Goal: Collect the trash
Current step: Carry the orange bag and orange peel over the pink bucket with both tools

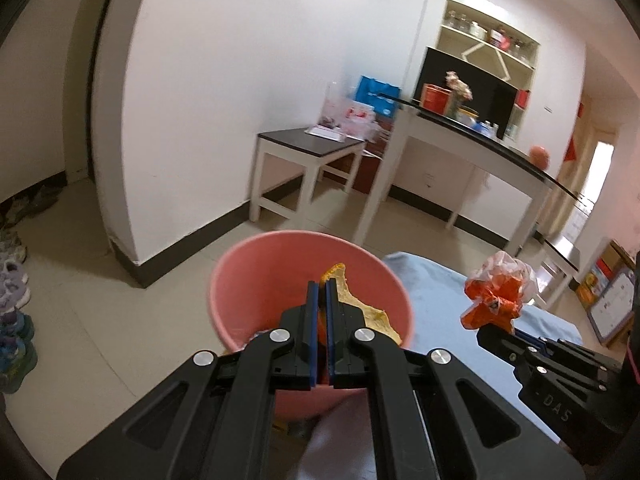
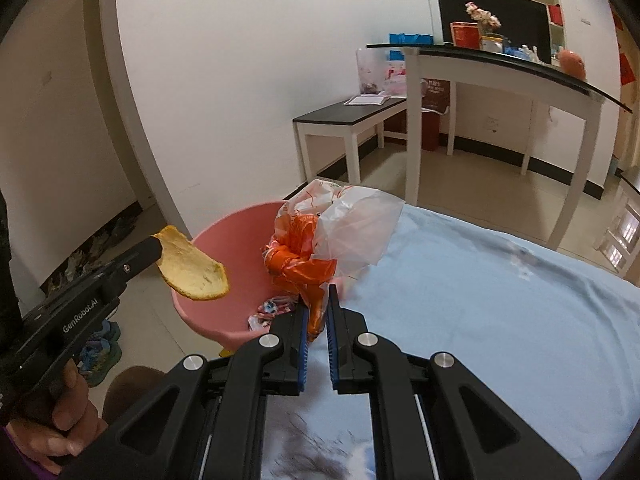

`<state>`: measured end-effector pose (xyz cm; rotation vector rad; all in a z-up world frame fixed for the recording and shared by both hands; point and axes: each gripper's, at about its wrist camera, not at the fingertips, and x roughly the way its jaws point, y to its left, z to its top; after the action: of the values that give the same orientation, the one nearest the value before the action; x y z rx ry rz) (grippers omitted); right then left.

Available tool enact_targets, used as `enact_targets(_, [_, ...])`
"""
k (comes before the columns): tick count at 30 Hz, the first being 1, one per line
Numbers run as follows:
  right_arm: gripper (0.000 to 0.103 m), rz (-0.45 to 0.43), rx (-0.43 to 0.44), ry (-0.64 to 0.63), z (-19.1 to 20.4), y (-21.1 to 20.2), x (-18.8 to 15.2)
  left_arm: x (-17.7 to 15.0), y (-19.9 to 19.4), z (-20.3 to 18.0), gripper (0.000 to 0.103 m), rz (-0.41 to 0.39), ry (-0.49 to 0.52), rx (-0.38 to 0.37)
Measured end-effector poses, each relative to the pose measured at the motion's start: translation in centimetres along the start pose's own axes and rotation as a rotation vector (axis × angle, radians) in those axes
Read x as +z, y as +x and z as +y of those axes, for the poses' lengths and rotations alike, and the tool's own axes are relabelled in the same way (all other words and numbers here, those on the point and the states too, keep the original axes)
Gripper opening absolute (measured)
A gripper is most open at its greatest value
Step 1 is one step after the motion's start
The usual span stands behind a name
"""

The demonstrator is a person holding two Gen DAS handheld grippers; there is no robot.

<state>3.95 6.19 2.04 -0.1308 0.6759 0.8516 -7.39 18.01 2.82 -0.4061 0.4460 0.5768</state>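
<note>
Black fingers of the left gripper (image 1: 319,286) are pinching a yellow peel (image 1: 362,304) between nearly closed blue pads, and the peel is hanging over the open mouth of the pink bin (image 1: 240,276). Seen from the right wrist, the same peel (image 2: 192,268) is sticking out of the left gripper (image 2: 158,250) above the bin's (image 2: 224,236) near rim, with a hand (image 2: 60,412) gripping the handle below. Fingers of the right gripper (image 2: 319,292) are standing narrow, clamping an orange and clear plastic bag (image 2: 320,240) that is bunching up above the pads, over the corner of the bed where the bin is standing. From the left wrist the bag (image 1: 498,292) is showing to the right of the bin, held above the blue sheet (image 1: 436,292) by the right gripper (image 1: 486,326). Crumpled wrappers (image 2: 272,308) are lying inside the bin. Shoes (image 1: 12,280) are sitting on the floor by the wall, and a low worktop (image 1: 304,142) is standing farther back.
</note>
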Motion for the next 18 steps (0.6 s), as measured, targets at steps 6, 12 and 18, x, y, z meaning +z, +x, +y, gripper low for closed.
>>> enact_targets(6, [0.007,0.031,0.011,-0.006,2.2,3.1,0.7,0.3,1.4,2.6,0.003,0.005,-0.034,0.042])
enact_targets(12, [0.008,0.067,0.009,-0.027,3.3,5.6,0.8,0.2,2.4,3.9,0.003,0.018,-0.035,0.061])
enact_targets(18, [0.008,0.092,-0.003,-0.043,4.2,6.9,0.0,-0.2,3.3,4.8,0.003,0.044,-0.044,0.063])
